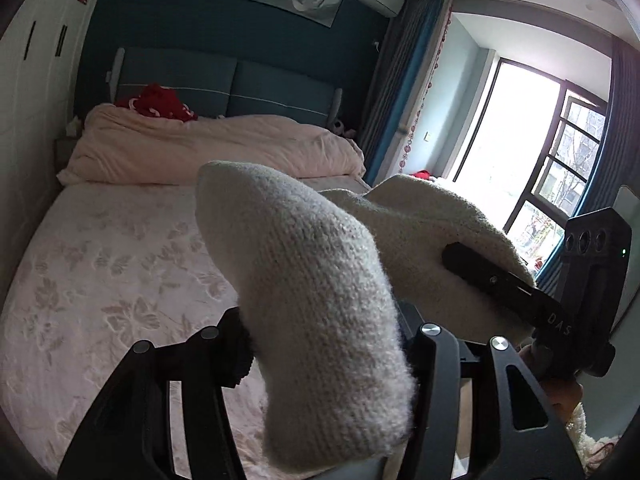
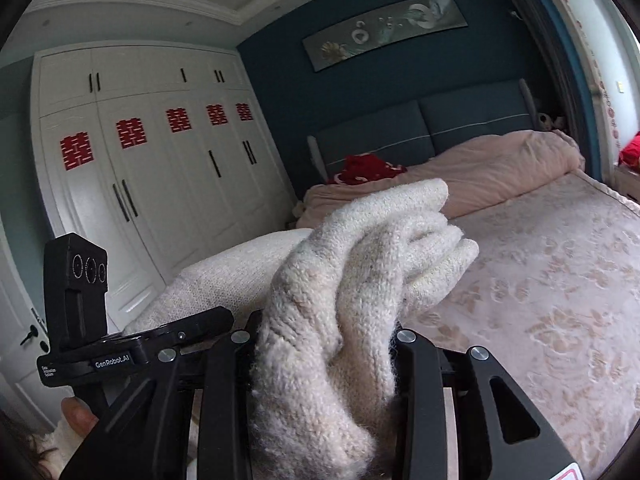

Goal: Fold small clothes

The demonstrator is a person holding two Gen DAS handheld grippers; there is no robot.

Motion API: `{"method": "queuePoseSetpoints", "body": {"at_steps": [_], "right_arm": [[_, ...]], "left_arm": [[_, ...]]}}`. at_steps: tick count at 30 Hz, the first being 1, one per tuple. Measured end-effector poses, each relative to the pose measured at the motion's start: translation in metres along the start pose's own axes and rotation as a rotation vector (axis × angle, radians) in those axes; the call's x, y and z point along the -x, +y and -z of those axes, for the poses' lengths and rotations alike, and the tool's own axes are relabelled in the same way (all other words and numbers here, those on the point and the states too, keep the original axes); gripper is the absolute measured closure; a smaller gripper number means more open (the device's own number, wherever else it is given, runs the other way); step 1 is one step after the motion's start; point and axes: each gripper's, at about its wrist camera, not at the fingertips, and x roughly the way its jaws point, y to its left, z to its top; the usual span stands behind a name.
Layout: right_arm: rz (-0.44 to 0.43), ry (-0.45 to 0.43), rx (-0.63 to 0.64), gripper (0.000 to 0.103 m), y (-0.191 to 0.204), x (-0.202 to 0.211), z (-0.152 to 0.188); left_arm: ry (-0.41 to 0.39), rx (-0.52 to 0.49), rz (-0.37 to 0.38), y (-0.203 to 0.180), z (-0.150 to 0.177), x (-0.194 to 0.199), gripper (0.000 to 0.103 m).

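A cream woollen knitted garment is held aloft above the pink floral-quilted bed.

It is pinched in both the left gripper and right gripper, each closed on bunched cloth. A slip could be caused by that loose bunching. "GenRobot.AI" can be read.

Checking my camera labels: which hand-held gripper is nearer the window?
Right. The right hand-held gripper, shut on the knit garment, is on the window side; the left hand-held gripper, also gripping it, is farther off, toward the wardrobe.
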Motion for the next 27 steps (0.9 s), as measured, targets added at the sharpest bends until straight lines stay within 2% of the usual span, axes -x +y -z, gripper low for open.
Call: {"method": "queuePoseSetpoints", "body": {"at_steps": [3, 5, 7, 8, 9, 11, 14, 16, 18, 20, 21, 22, 23, 24, 26, 27], "right_arm": [[0.0, 0.071, -0.024, 0.065, -0.002, -0.052, 0.025], [0.025, 0.148, -0.066, 0.055, -0.018, -0.089, 0.06], [0.102, 0.274, -0.09, 0.055, -0.045, -0.132, 0.116], [0.155, 0.377, -0.125, 0.058, -0.064, -0.151, 0.151], [0.189, 0.441, -0.17, 0.061, -0.077, -0.159, 0.175], [0.187, 0.503, -0.258, 0.061, -0.094, -0.158, 0.207], [0.169, 0.525, -0.282, 0.058, -0.097, -0.151, 0.218], [0.164, 0.549, -0.28, 0.045, -0.097, -0.158, 0.218], [0.167, 0.566, -0.294, 0.039, -0.1, -0.168, 0.222], [0.177, 0.611, -0.3, 0.04, -0.1, -0.181, 0.233], [0.187, 0.632, -0.292, 0.056, -0.099, -0.188, 0.24], [0.181, 0.651, -0.281, 0.079, -0.095, -0.195, 0.248], [0.178, 0.668, -0.27, 0.081, -0.091, -0.198, 0.256], [0.184, 0.663, -0.248, 0.084, -0.084, -0.198, 0.255], [0.186, 0.63, -0.18, 0.086, -0.067, -0.19, 0.242], [0.191, 0.607, -0.129, 0.086, -0.057, -0.183, 0.233]], "left_arm": [[0.016, -0.007, -0.057, 0.042, 0.012, -0.011, 0.045], [0.095, 0.024, -0.089, 0.084, 0.04, -0.039, 0.029], [0.184, 0.078, -0.142, 0.126, 0.083, -0.071, 0.026], [0.251, 0.111, -0.197, 0.149, 0.112, -0.089, 0.026], [0.306, 0.143, -0.247, 0.169, 0.139, -0.102, 0.026], [0.378, 0.22, -0.284, 0.198, 0.177, -0.11, 0.029], [0.352, 0.331, -0.247, 0.217, 0.199, -0.1, 0.026], [0.343, 0.364, -0.237, 0.219, 0.2, -0.098, 0.02], [0.353, 0.388, -0.228, 0.22, 0.204, -0.105, 0.017], [0.393, 0.411, -0.236, 0.221, 0.216, -0.118, 0.017], [0.417, 0.429, -0.235, 0.225, 0.222, -0.126, 0.017], [0.446, 0.446, -0.242, 0.228, 0.228, -0.135, 0.024], [0.461, 0.452, -0.234, 0.23, 0.237, -0.136, 0.042], [0.485, 0.452, -0.23, 0.228, 0.242, -0.138, 0.046], [0.481, 0.434, -0.245, 0.223, 0.24, -0.133, 0.056], [0.497, 0.4, -0.262, 0.219, 0.237, -0.132, 0.057]]}}
